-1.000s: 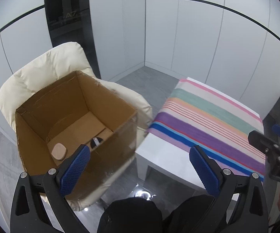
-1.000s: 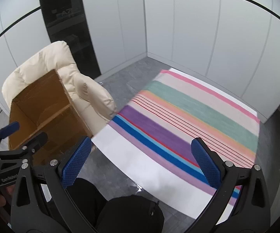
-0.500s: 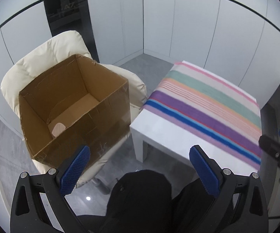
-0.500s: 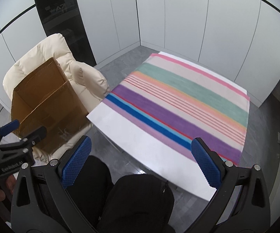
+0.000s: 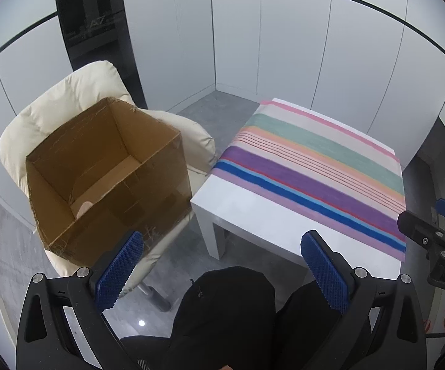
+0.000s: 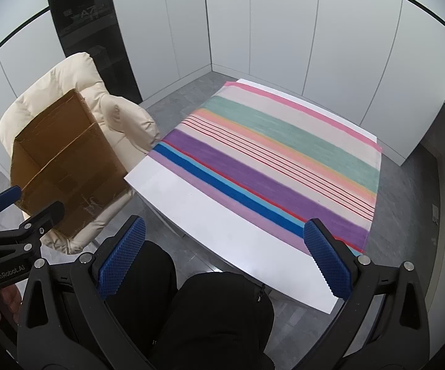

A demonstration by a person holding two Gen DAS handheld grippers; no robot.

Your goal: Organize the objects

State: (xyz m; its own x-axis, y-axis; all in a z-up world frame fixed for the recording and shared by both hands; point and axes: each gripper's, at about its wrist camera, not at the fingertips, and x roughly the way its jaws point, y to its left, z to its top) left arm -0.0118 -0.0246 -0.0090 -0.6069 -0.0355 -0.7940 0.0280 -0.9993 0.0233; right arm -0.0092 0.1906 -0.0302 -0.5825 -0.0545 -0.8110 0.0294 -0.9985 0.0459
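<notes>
Both tools were held up above the person's lap (image 5: 222, 314), each with its jaws spread wide and nothing between the blue pads. The left gripper (image 5: 221, 273) looked down on an open cardboard box (image 5: 108, 182) that sat ahead and to its left on a cream padded chair (image 5: 68, 101). Deep inside the box, near its lower left corner, a pale rounded object (image 5: 84, 207) lay on the cardboard floor, mostly hidden by the near wall, so what it was could not be told. Ahead and to the right of that gripper stood a white table (image 5: 253, 225) with a striped cloth (image 5: 312, 166) spread over its far part. The right gripper (image 6: 225, 259) faced the same table straight on, the cloth (image 6: 268, 160) beyond its fingertips and the box (image 6: 65, 160) off to its left; nothing loose showed on the tabletop. From this the sorting looked done or close to it, though the box's near corners were out of sight. The risks lay mainly with the box: it sat tilted on soft padding, near the front of the seat, so a nudge from the left gripper, or a reach that leaned on its rim, could tip it off the chair. The two tools were also close together, and a careless swing of either could knock them against each other.
</notes>
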